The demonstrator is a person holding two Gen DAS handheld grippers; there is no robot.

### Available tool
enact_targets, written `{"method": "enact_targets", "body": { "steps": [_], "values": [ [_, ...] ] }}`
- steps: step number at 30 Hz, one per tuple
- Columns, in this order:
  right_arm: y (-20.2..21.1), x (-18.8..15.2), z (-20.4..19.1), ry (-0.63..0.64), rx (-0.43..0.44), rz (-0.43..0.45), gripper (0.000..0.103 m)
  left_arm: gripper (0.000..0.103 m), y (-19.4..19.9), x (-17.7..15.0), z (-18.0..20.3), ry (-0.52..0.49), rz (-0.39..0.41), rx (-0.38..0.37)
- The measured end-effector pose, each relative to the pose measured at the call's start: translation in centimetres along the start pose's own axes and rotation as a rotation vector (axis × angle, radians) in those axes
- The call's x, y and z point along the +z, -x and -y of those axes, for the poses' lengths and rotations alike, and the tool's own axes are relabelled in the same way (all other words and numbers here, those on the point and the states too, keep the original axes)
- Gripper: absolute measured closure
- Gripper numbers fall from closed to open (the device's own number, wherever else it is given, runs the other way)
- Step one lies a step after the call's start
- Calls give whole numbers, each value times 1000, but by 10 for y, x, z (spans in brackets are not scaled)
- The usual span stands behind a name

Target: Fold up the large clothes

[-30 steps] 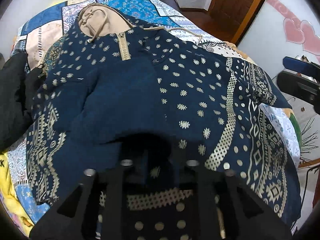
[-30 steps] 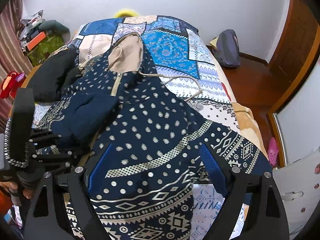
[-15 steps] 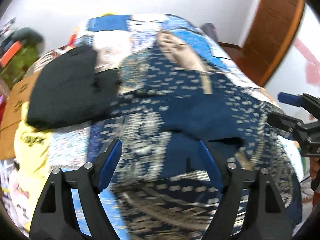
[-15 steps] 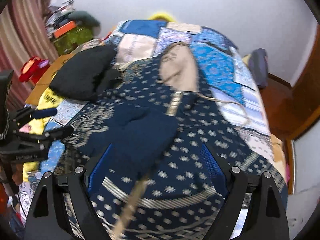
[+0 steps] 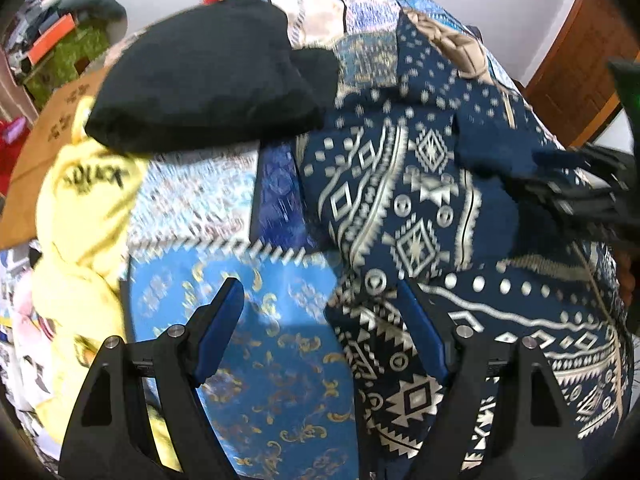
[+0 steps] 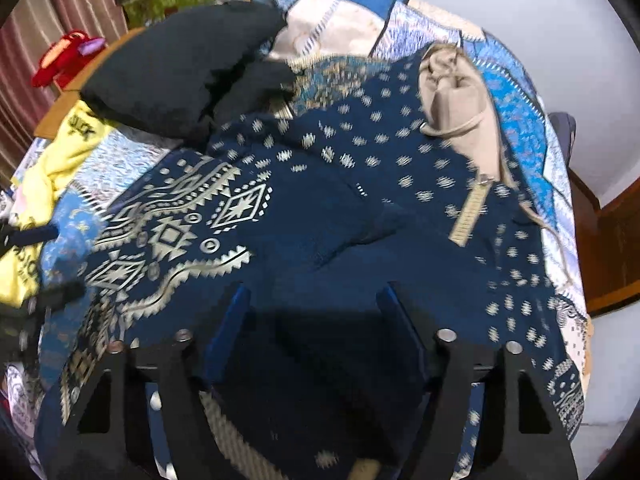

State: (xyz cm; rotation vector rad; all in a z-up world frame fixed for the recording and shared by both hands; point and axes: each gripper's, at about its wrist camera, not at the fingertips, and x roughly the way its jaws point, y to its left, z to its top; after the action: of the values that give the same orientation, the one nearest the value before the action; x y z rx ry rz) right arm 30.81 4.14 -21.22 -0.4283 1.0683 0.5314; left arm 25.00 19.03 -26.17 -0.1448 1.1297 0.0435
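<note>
The left tool point(image 5: 324, 320) hangs over the bed point(image 5: 276, 380) with its blue-padded jaws spread apart and nothing pinched between them; the left pad is above the blue quilt, the right pad above the edge of the navy patterned hoodie point(image 5: 420, 200). The hoodie lies spread across the right part of the bed, its tan hood point(image 5: 460, 44) at the far end. A black garment point(image 5: 200, 76) rests at the upper left, touching a yellow cloth point(image 5: 80, 216), and the right tool point(image 5: 580, 196) shows blurred at the right edge.

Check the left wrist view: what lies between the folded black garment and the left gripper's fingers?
In the left wrist view, only bare patchwork bedspread lies between the black garment and the left gripper; the navy hoodie sits beside it.
</note>
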Motion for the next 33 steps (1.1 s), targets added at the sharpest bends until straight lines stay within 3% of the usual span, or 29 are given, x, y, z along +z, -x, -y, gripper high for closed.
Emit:
{"method": "enact_targets", "body": {
  "steps": [4, 7, 9, 12, 16, 18, 25, 33],
  "values": [
    [-16, 4, -1, -2, 11, -24, 54, 25, -16, -10, 8, -27, -28, -11],
    [-16, 4, 2, -12, 20, 1, 73, 25, -28, -9, 8, -4, -46, 10],
    [-9, 1, 7, -29, -5, 31, 91, 25, -32, -7, 5, 28, -44, 11],
    [7, 0, 20, -83, 29, 77, 92, 25, -33, -3, -1, 77, -25, 35],
    [46, -4, 39, -154, 20, 193, 93, 25, -31, 2, -7, 104, -10, 79],
    [73, -8, 53, -181, 8, 251, 93, 25, -27, 4, -6, 113, 4, 67],
    [127, -25, 97, -274, -21, 369, 94, 25, -21, 9, 5, 91, 20, 124],
    [127, -64, 143, -399, -19, 327, 94, 25, -21, 10, 6, 91, 30, 172]
  ]
}}
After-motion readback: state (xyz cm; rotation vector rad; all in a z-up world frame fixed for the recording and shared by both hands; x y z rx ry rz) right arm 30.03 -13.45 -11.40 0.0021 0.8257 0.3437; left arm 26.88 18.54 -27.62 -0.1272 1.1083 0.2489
